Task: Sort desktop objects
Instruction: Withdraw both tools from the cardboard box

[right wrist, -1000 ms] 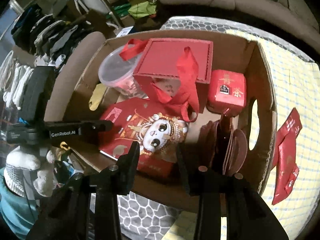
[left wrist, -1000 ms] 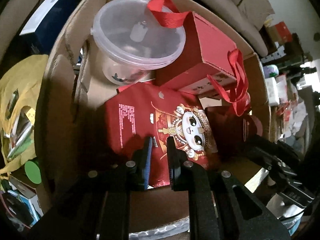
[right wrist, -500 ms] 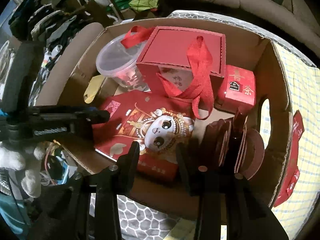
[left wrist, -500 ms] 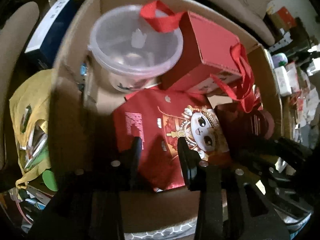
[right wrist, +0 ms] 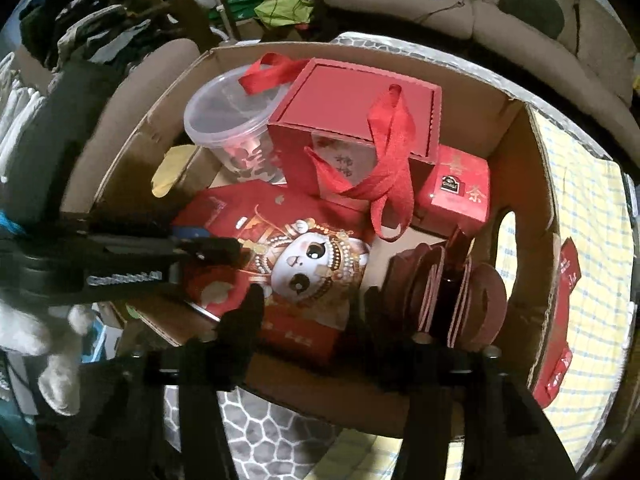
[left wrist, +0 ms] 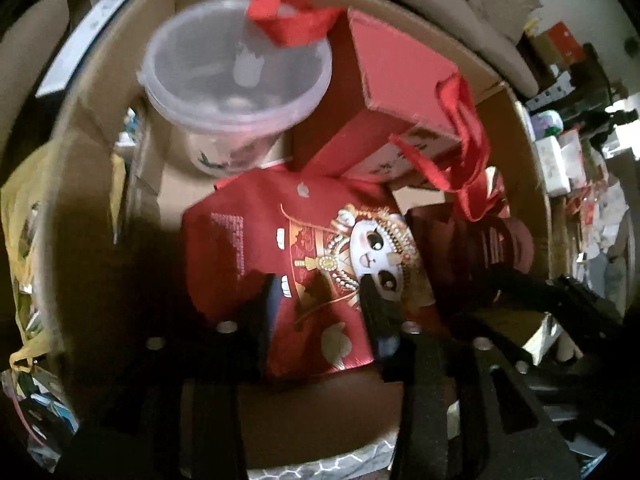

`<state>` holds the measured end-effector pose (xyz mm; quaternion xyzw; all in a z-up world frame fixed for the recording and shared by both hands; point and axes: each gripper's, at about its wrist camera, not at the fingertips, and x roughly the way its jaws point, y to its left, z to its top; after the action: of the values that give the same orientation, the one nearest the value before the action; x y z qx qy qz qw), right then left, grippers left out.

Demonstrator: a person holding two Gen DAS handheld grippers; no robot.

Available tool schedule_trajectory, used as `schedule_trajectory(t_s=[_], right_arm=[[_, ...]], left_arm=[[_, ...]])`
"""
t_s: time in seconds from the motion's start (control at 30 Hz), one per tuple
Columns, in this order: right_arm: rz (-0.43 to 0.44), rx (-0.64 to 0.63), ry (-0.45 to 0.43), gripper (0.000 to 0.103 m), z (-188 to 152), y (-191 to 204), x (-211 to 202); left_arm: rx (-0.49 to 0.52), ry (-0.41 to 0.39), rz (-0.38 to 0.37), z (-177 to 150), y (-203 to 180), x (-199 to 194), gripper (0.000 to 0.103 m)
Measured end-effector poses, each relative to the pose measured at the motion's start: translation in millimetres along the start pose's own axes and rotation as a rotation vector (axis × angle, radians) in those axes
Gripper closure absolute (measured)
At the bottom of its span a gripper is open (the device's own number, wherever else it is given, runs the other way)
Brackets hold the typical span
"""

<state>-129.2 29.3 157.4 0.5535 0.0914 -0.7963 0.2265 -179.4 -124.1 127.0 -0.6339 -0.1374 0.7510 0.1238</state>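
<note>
Red and shiny, the flat packet (left wrist: 320,256) with the cartoon face lies inside the cardboard box (right wrist: 516,152), on the floor of the box near its front wall, just in front of the clear tub (right wrist: 232,128) and the red gift box (right wrist: 360,120) with ribbon handles. The left gripper (left wrist: 320,304) hangs over the packet's near end with its jaws spread; they have just been opening, and I cannot tell if they touch it. The right gripper (right wrist: 312,304) has just been opening too, and nothing is between its jaws. The two grippers are close together, so they could bump each other. The packet looks a bit tipped up at the front, so it might slide or flop flat. The ribbon (right wrist: 384,160) dangles nearby and could snag a finger. In the right wrist view the packet's long side runs from the tub towards the near wall, face up.
</note>
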Motion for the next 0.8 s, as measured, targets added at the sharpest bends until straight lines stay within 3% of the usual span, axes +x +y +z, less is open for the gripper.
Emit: schedule_trajectory(t_s=[0.07, 0.13, 0.17, 0.2, 0.4, 0.8], right_arm=[[-0.005, 0.010, -0.013, 0.040, -2.1, -0.9, -2.2], [0.003, 0.022, -0.023, 0.020, -4.4, -2.0, -4.9], [0.012, 0.024, -0.026, 0.017, -5.3, -2.3, -6.0], [0.036, 0.026, -0.031, 0.017, -6.8, -2.7, -7.7], [0.037, 0.049, -0.080, 0.015, -15.5, -4.6, -21.7], [-0.002, 0.134, -0.180, 0.013, -38.5, -22.2, -51.8]], left_arm=[[-0.012, -0.031, -0.022, -2.8, 0.2, -10.9, 0.037], [-0.022, -0.057, -0.036, -4.4, 0.5, -19.0, 0.022], [-0.031, -0.083, -0.054, -6.9, 1.7, -25.3, 0.013], [-0.037, -0.093, -0.062, -7.0, 1.0, -27.4, 0.009], [-0.036, -0.126, -0.080, -18.9, -2.0, -41.3, 0.001], [0.075, -0.233, 0.048, -52.6, -20.4, -71.2, 0.000]])
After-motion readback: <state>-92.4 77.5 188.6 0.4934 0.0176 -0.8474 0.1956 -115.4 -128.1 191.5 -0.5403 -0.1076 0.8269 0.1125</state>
